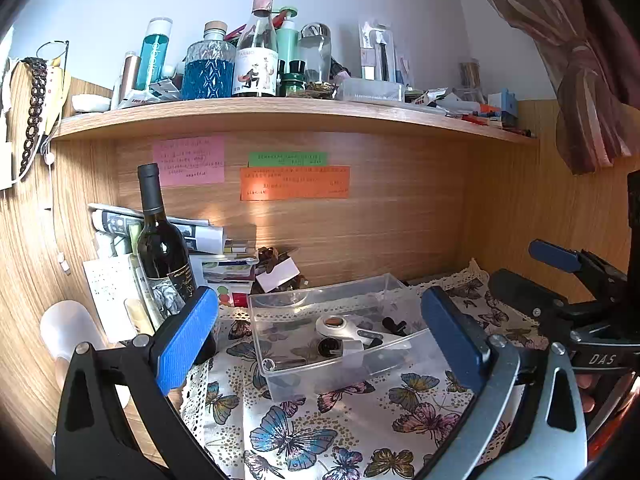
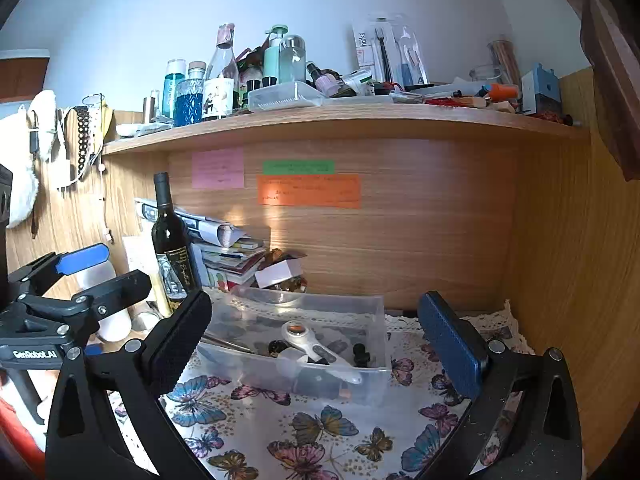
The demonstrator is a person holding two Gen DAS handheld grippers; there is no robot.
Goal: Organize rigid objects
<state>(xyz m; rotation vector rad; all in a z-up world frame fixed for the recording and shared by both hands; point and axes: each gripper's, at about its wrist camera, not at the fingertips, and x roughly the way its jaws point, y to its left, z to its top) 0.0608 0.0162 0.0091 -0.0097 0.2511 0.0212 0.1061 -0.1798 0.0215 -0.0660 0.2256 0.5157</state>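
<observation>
A clear plastic box (image 1: pixel 280 316) (image 2: pixel 372 320) stands on the butterfly cloth (image 1: pixel 296 432) (image 2: pixel 280 432). Inside lie a white magnifier (image 1: pixel 348 327) (image 2: pixel 316 346), a small black-and-white tube (image 1: pixel 340 348) and a few small dark pieces (image 2: pixel 360 354). My left gripper (image 1: pixel 320 336) is open and empty, its blue pads either side of the box, held short of it. My right gripper (image 2: pixel 316 344) is open and empty, also framing the box from the front. Each gripper shows at the edge of the other's view, the right one (image 1: pixel 560 280) and the left one (image 2: pixel 92 276).
A dark wine bottle (image 1: pixel 160 240) (image 2: pixel 172 248) stands left of the box beside stacked papers and books (image 1: pixel 224 256) (image 2: pixel 232 256). A white cup (image 1: pixel 72 332) is at far left. A cluttered wooden shelf (image 1: pixel 280 114) (image 2: pixel 340 120) hangs overhead. Wood panels close the back and right.
</observation>
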